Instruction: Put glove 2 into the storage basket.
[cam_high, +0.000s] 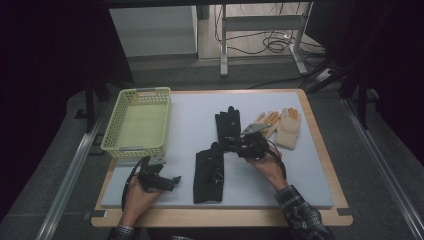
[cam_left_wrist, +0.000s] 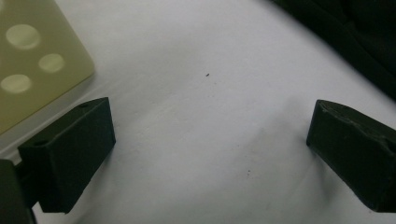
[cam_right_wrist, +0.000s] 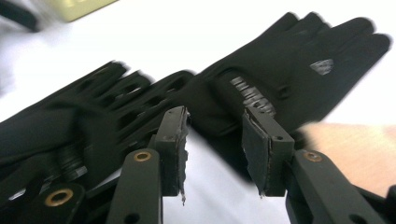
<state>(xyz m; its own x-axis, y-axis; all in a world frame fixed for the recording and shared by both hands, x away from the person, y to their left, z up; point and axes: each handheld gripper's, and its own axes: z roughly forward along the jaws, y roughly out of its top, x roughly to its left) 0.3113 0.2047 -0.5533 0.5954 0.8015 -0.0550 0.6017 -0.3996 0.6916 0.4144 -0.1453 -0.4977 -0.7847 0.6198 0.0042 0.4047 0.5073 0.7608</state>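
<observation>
Two black gloves lie on the white mat (cam_high: 190, 115): one (cam_high: 228, 124) points away at the middle, the other (cam_high: 209, 172) lies nearer the front. My right gripper (cam_high: 231, 144) hovers between them at the far glove's cuff. In the right gripper view its jaws (cam_right_wrist: 215, 140) stand apart with bare mat between them, the cuff of one black glove (cam_right_wrist: 289, 70) just past the tips and the other glove (cam_right_wrist: 84, 116) to the left. My left gripper (cam_high: 172, 182) rests near the front left, jaws wide open (cam_left_wrist: 210, 140) over bare mat.
A yellow perforated basket (cam_high: 137, 122) stands at the mat's left, its corner (cam_left_wrist: 32, 60) close to my left gripper. Two beige and orange gloves (cam_high: 267, 122) (cam_high: 290, 127) lie right of the black ones. The wooden table edge (cam_high: 220, 217) runs along the front.
</observation>
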